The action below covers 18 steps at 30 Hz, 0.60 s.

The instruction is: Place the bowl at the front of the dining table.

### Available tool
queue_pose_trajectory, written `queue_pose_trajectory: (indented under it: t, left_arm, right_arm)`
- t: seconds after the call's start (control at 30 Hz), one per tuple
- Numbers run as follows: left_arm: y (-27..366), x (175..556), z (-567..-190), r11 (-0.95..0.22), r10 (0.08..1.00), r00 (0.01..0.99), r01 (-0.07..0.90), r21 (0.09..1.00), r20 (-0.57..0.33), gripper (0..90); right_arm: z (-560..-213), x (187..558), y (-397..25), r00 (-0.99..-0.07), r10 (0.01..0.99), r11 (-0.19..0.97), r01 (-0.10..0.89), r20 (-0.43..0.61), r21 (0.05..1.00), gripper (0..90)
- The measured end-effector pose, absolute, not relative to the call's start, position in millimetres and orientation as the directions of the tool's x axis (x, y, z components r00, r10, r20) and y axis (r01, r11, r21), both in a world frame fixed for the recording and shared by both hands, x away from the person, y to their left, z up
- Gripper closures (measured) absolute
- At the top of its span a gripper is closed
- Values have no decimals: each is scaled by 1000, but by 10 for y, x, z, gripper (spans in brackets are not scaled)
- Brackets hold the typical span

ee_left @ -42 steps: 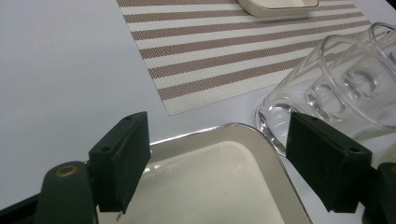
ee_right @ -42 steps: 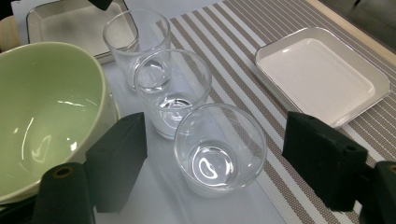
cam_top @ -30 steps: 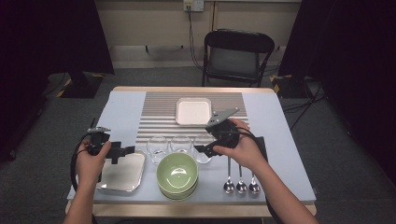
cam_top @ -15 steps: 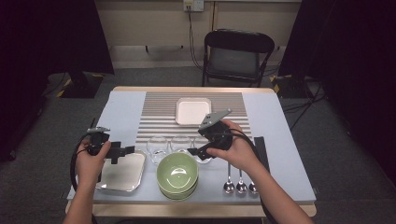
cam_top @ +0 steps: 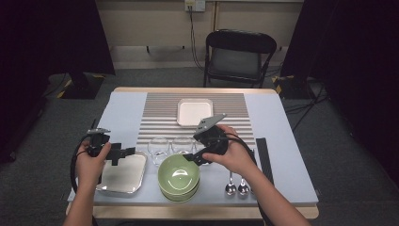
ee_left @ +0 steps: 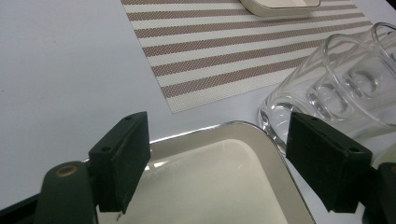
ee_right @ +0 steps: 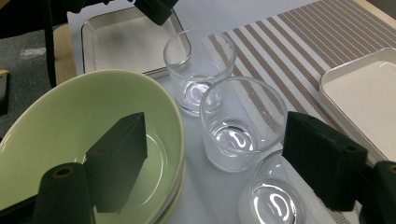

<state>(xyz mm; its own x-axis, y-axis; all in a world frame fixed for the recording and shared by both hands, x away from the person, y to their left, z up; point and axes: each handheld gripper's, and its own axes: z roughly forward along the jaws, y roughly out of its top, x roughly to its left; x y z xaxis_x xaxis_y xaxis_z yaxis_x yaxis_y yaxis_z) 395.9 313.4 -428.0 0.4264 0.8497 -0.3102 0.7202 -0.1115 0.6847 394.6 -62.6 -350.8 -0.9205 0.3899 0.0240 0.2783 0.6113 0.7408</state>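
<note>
Bowls (cam_top: 179,178): green stack, front of mat (cam_top: 197,117), glasses (ee_right: 233,121) just behind. Right gripper (cam_top: 196,157) at the stack's far rim, jaws apart, one inside. Step: grasping top bowl; next, close on rim. Left gripper (cam_top: 123,153) gaping over tray (cam_top: 123,176).

Two hand-held grippers low over the table's near half, both with jaws apart.

The left hand (cam_top: 90,160) holds the left gripper (cam_top: 123,153) near the table's near-left corner, forearm rising from the near edge, jaws level, pointing toward the right edge and spread wide. The right hand (cam_top: 234,155) grips the right gripper (cam_top: 194,157) just right of the middle of the near half, forearm slanting in from the near edge, jaws angled down and leftward, also spread wide.
</note>
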Motion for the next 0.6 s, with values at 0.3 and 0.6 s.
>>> queue_pose_trajectory:
  t: [0.3, 0.6]
  left_arm:
    - [3125, 3960, -4286, -108, 848, 425, 724, 681, -317, 219]
    - [3131, 3960, -4292, -108, 848, 424, 726, 679, -319, 219]
  right_arm:
    - [-3561, 3918, -554, -926, 375, 625, 284, 39, 727, 219]
    - [-3621, 3910, -514, -930, 364, 629, 281, 44, 725, 222]
